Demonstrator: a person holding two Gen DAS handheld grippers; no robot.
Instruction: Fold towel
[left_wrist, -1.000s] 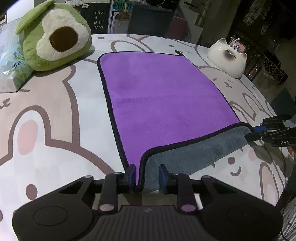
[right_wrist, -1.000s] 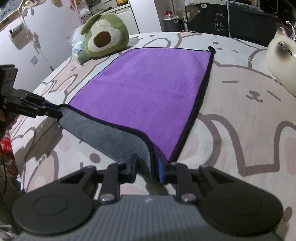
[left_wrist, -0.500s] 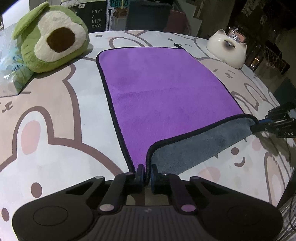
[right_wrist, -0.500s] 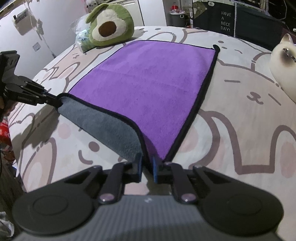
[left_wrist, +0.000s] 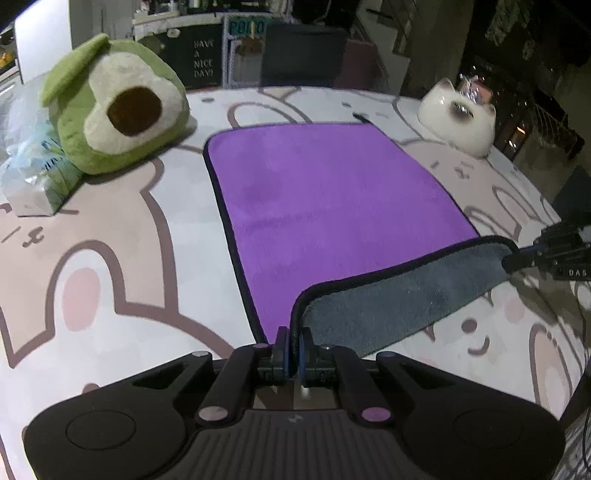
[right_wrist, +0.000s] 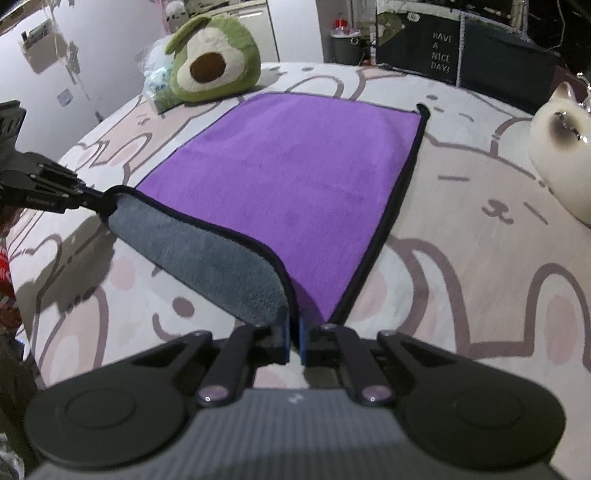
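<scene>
I am holding the towel (left_wrist: 332, 206) by its two near corners: my left tongs (left_wrist: 293, 345) are clamped on the near left corner, and my right tongs (right_wrist: 293, 332) are clamped on the near right one. In each view the other tongs are showing at the far end of the raised hem, pinching it there.

The towel is lying purple side up on the tabletop (left_wrist: 110, 266), on a cloth printed with cartoon animals. Its near edge is lifting off the surface and curling, so a strip of the grey underside (right_wrist: 207, 258) is showing between my two grips. The far half is lying flat, its far corners undisturbed as far as the fisheye lets me judge.

So the fold is only beginning, I reckon: the corners are gripped and the hem is rising, but nothing is laid over yet. What is left is carrying this edge across to the far hem, lining up the black trim, and letting go.

The avocado plush (left_wrist: 114, 114) and the white cat figure (left_wrist: 458, 122) are sitting clear of the towel.
</scene>
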